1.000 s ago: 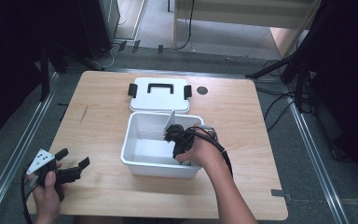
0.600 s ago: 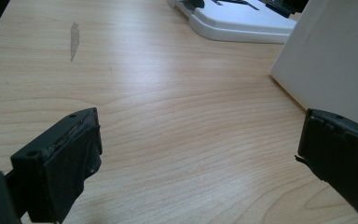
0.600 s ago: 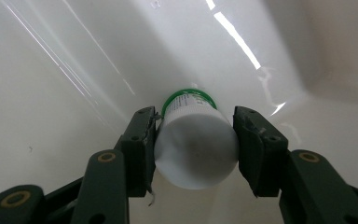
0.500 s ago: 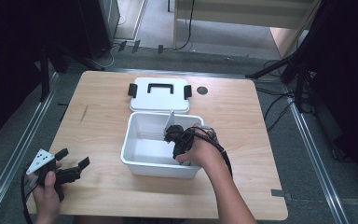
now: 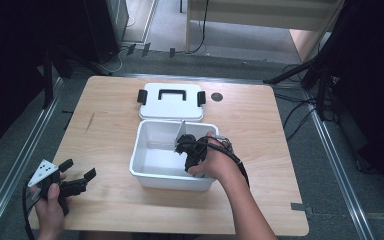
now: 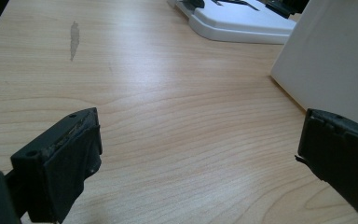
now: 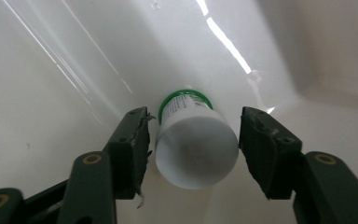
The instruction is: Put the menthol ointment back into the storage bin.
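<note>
- Bottle (image 7: 196,145) lies between my right tool (image 7: 193,140), jaws spread to either side and not yet pinching; nothing has shifted over the last second, so the grasp is still pending.
- Its white base faces the camera, green-ringed end away; long axis runs up-frame.
- It rests inside the white bin (image 5: 152,175), centre of the high view.
- Left tool (image 5: 75,177) idles wide over the table (image 6: 168,116), lower left.

Black gripper (image 7: 193,140) jaws, brass screws; grey dotted plate (image 5: 42,172).
</note>
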`<state>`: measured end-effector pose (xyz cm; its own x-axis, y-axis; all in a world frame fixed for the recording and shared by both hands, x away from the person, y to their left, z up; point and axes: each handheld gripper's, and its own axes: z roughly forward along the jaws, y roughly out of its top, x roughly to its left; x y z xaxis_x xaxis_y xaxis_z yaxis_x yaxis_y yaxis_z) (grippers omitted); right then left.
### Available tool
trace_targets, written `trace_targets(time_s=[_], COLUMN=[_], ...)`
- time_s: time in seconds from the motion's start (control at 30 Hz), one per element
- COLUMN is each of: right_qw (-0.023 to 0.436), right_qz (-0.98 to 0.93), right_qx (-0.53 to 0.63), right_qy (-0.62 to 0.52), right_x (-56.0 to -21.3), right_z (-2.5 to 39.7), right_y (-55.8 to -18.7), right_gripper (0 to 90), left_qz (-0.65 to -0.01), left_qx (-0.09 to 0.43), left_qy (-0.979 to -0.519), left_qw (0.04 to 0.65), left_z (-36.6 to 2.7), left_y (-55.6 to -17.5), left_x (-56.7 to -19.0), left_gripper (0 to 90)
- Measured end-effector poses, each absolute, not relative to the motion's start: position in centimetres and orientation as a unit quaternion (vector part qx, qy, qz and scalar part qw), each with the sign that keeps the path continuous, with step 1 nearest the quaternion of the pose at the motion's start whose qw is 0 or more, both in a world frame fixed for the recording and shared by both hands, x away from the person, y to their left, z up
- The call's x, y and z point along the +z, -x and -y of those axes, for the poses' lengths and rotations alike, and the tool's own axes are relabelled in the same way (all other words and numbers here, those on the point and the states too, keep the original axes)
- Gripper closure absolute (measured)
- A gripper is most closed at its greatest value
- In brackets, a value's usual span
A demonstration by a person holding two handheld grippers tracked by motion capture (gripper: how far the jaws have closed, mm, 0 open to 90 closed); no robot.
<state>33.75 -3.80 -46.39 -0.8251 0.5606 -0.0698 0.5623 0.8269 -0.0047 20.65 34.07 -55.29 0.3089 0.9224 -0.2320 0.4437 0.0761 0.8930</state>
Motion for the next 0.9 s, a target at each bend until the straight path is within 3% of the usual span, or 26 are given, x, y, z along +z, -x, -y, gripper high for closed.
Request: trace_targets(time_s=[0.33, 0.9], right_qw=[0.043, 0.062], right_qz=[-0.958, -0.95], right_qx=[-0.006, 0.015], right_qy=[-0.282, -0.307], right_x=[-45.1, -39.0], right_z=[3.9, 5.0], right_y=[-33.3, -32.6], right_gripper=[36.7, 37.7], left_qz=[-0.537, -0.537], left_qx=[0.24, 0.241], left_qy=[-0.635, -0.634], left_qw=[0.501, 0.502], left_z=[-34.1, -34.0], left_y=[-20.7, -20.7], left_x=[-55.3, -55.3], left_gripper=[0.3, 0.3])
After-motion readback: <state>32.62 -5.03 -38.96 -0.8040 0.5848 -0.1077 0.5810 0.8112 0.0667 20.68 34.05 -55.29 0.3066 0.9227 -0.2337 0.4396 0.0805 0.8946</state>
